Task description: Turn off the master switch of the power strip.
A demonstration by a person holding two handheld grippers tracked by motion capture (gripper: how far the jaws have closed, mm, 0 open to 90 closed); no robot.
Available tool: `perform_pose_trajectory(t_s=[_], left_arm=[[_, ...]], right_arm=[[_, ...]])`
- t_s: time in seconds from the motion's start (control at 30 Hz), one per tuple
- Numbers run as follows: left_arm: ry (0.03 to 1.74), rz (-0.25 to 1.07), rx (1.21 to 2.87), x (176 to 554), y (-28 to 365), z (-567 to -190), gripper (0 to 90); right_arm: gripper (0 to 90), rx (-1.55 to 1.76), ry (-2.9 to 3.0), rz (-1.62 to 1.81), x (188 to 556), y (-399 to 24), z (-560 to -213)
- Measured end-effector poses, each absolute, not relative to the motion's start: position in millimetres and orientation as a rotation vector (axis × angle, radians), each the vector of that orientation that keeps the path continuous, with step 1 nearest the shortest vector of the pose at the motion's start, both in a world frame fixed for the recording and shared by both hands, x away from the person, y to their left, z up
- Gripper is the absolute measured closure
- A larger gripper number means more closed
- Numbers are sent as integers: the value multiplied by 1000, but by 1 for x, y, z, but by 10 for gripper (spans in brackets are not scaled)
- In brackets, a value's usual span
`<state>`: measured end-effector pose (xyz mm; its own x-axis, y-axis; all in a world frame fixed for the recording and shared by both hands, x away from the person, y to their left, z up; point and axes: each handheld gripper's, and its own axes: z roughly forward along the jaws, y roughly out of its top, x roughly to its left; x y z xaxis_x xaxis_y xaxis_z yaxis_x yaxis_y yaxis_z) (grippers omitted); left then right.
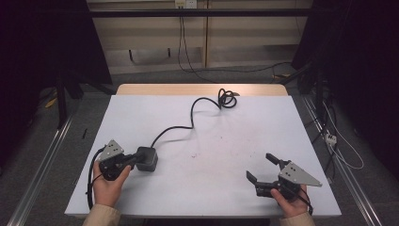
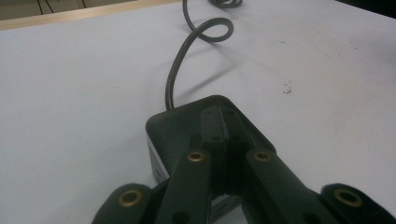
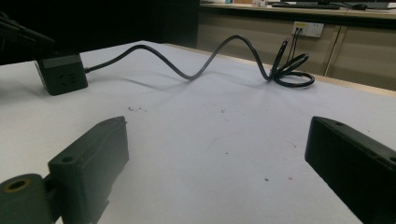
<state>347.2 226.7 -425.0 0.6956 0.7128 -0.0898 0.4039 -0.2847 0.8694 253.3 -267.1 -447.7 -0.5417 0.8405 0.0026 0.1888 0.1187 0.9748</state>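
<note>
With the left gripper [image 1: 132,160] pressed, jaws together, on top of the black socket cube [image 1: 147,158] at the table's [image 1: 211,188] near left, the cube is best pinned steadily while the right gripper [image 1: 263,170], jaws apart and empty, is brought toward its cable [image 1: 188,123].

Lab-like recording bay, white table [image 1: 202,141], dark curtains [image 1: 42,42], metal floor rails [image 1: 40,162], wall sockets [image 3: 308,29]

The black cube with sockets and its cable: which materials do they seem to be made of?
The cube looks like hard moulded plastic, matt to satin: rounded corners, a soft sheen on its top, and socket slots cut into one face. Its cable looks like a rubber or soft plastic sheath, dark and smooth, bending freely into loops.
</note>
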Motion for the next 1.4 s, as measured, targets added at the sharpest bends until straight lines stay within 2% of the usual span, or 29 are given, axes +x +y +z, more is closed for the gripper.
perform_pose_trajectory(t_s=[1.4], left_arm=[[875, 411, 1926, 345, 224, -424, 900]], right_arm=[[57, 994, 1813, 1464, 253, -267, -448]])
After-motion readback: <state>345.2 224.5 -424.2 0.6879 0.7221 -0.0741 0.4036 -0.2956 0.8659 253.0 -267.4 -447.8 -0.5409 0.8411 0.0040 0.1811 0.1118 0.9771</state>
